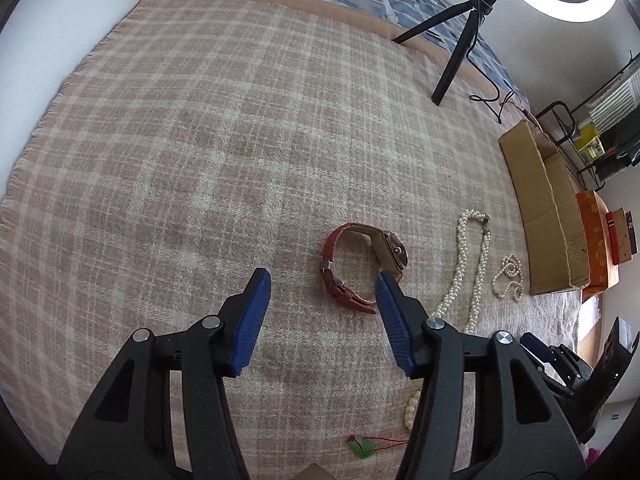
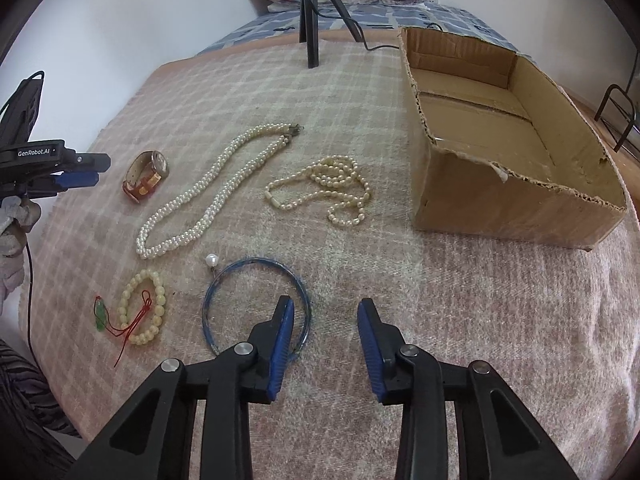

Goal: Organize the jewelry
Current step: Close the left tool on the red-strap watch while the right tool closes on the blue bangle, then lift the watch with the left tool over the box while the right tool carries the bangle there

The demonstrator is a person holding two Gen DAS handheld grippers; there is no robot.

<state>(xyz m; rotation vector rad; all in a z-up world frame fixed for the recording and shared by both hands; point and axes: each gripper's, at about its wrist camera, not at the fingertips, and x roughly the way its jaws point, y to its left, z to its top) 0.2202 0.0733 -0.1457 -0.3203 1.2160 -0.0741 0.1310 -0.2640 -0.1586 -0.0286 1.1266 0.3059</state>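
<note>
Over at the far left of the bed, the left gripper hangs above the pink checked blanket, a gloved hand behind it. Seen from its own camera, its blue pads stand apart with bare blanket between them, and the right pad's tip overlaps the near edge of the red-strapped watch without plainly touching it. The watch lies on its side, strap looped closed.

Just right of the watch runs the long twisted pearl necklace, stretched from near left to far right, its clasp at the far end. Nearer than its lower end lies a cream bead bracelet, with a small green pendant on a red cord draped across and to the left of it. Right of the long strand sits a shorter pearl necklace, coiled loosely.

Next, near the middle, a blue wire choker with a single white pearl at its far-left end lies flat. The right gripper hovers over it with jaws parted and nothing gripped; its left pad covers the ring's right side, while the right pad sits over bare blanket.

Furthest right stands an open cardboard box with torn edges, well apart from the jewelry. Beyond, a black tripod stands at the blanket's far edge.
</note>
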